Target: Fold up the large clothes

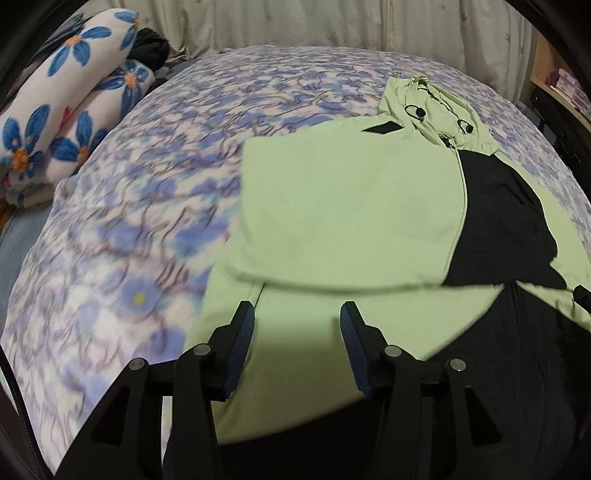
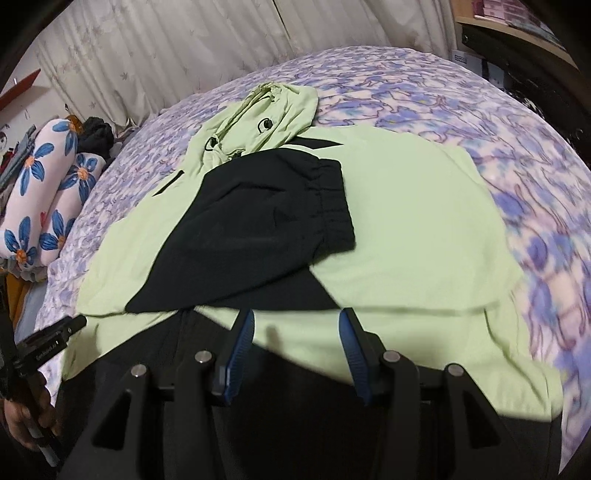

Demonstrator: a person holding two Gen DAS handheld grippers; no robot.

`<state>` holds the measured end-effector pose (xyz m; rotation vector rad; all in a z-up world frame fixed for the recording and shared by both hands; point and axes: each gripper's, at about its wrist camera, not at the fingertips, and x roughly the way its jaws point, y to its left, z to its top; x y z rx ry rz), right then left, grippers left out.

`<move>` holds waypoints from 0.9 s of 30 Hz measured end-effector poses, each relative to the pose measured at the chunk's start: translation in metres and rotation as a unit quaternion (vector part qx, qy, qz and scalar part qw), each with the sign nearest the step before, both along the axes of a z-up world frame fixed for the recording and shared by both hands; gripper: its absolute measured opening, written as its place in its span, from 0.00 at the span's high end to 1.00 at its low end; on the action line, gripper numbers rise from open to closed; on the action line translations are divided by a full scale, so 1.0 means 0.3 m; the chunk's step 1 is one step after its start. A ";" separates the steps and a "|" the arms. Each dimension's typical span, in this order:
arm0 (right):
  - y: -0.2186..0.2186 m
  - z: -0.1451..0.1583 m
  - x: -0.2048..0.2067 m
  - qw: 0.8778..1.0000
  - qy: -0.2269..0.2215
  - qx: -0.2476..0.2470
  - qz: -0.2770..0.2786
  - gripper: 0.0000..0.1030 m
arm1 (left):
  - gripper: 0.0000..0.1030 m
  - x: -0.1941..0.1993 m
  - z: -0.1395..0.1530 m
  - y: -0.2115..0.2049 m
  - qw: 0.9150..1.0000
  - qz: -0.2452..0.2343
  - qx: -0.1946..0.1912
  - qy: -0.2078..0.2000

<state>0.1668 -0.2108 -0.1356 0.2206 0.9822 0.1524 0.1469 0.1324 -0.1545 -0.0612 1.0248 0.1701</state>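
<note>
A: Both sets of jaws stand apart, nothing between them: left gripper (image 1: 297,319), right gripper (image 2: 296,326), each over the hoodie's (image 1: 351,206) near hem.

B: Hoodie axis?

A: Runs away from the grippers, hood (image 2: 258,122) at far end, black sleeve (image 2: 258,229) folded across the chest.

B: Surface?

A: Floral bedspread (image 1: 147,221); rolled blanket (image 1: 74,92) left, curtain (image 2: 184,55) behind.

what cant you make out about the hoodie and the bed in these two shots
- Hoodie hem, both wrist views: hidden behind the tool bodies and cut off by the bottom edge.
- Bedspread pattern, left wrist view: smeared by motion blur near the left tool.
- Layers under the black sleeve, right wrist view: covered by it.
- Shelf boxes: too small to read.
- Right tool: open, empty.
</note>
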 end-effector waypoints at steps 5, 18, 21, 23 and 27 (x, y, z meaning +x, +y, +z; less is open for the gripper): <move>-0.002 0.045 -0.113 1.000 -0.013 0.005 -0.003 0.54 | 0.54 -0.145 0.034 0.027 1.000 0.018 -0.003 0.000; 0.046 0.183 -0.361 0.997 -0.075 -0.027 0.020 0.54 | 0.48 -0.441 0.137 0.087 0.998 0.053 -0.008 -0.021; 0.044 0.197 -0.399 0.996 -0.077 -0.024 0.025 0.54 | 0.48 -0.488 0.141 0.089 0.998 0.053 -0.005 -0.018; 0.038 0.202 -0.427 0.996 -0.077 -0.027 0.027 0.53 | 0.48 -0.523 0.141 0.097 0.998 0.055 -0.004 -0.016; 0.021 0.208 -0.475 0.996 -0.077 -0.035 0.033 0.52 | 0.47 -0.591 0.133 0.120 0.998 0.063 -0.011 -0.015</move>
